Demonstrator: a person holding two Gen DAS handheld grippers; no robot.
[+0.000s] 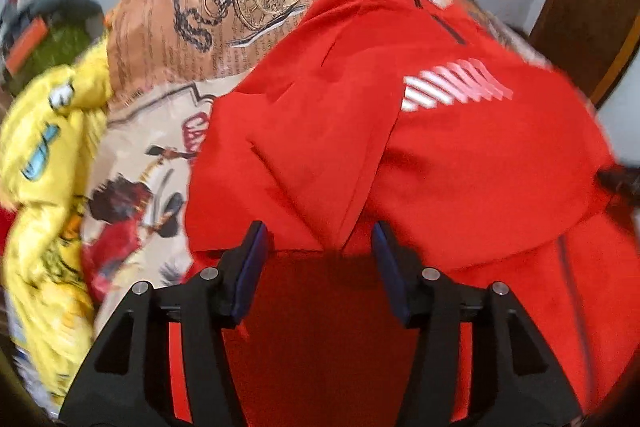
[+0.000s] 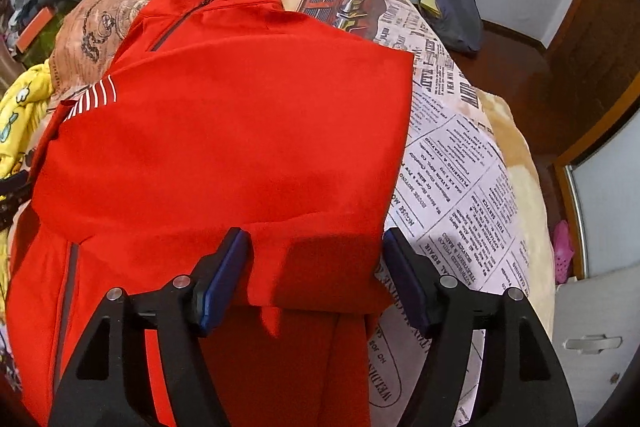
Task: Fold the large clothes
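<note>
Red zip-neck jacket (image 2: 224, 131) of smooth fabric lay on the newspaper-print bedsheet (image 2: 452, 163), partly folded. On its right we saw a straight folded edge with bare sheet beyond; on its left it neared a crumpled yellow printed cloth (image 1: 44, 155). White stripes (image 1: 452, 87) marked the chest and a dark zip ran from the collar. Our left gripper (image 1: 316, 247) stood wide, jaws spread over a folded red edge, gripping nothing. Our right gripper (image 2: 316, 255) likewise stood wide astride the jacket's near fold.
</note>
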